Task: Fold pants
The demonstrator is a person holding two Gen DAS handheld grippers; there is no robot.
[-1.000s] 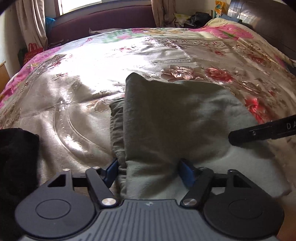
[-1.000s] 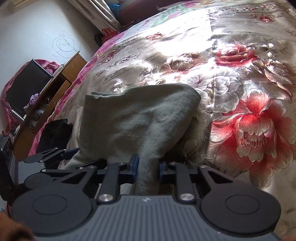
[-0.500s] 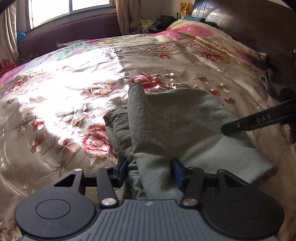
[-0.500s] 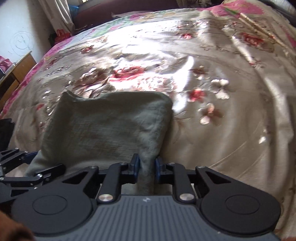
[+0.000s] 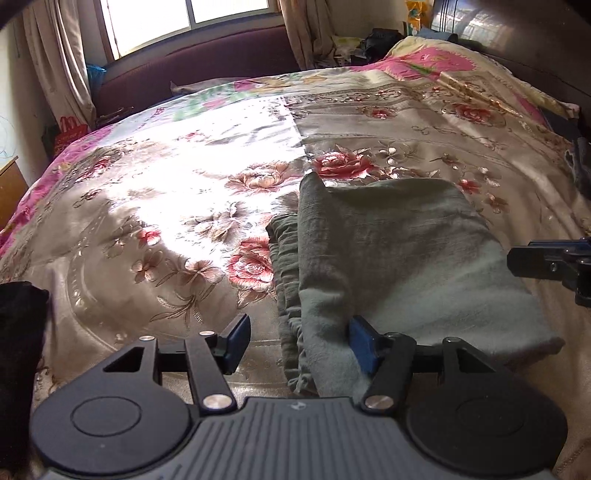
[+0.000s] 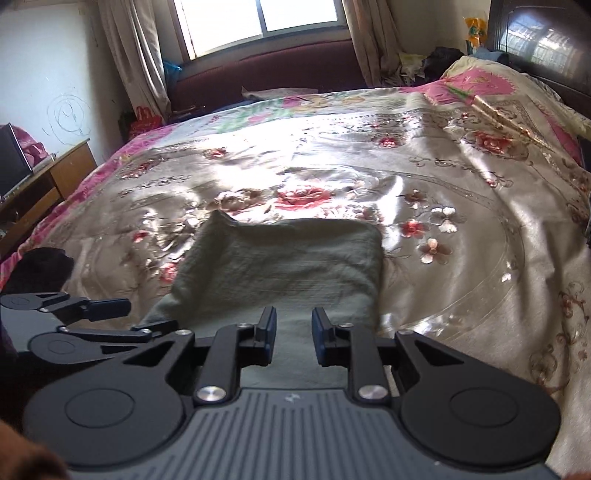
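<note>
Both our claws, left (image 5: 297, 338) and right (image 6: 290, 332), now stand spread, having released the folded grey-green cloth pants (image 6: 291, 266) onto the shiny floral satin bedspread (image 6: 443, 177) beneath a curtained window (image 6: 258, 22).

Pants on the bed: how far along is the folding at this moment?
Done: the grey-green pants lie as a compact folded rectangle on the floral bedspread. In hand: nothing; the left gripper and right gripper are both open over the near edge. Left: perhaps tidying the bunched left edge.
</note>
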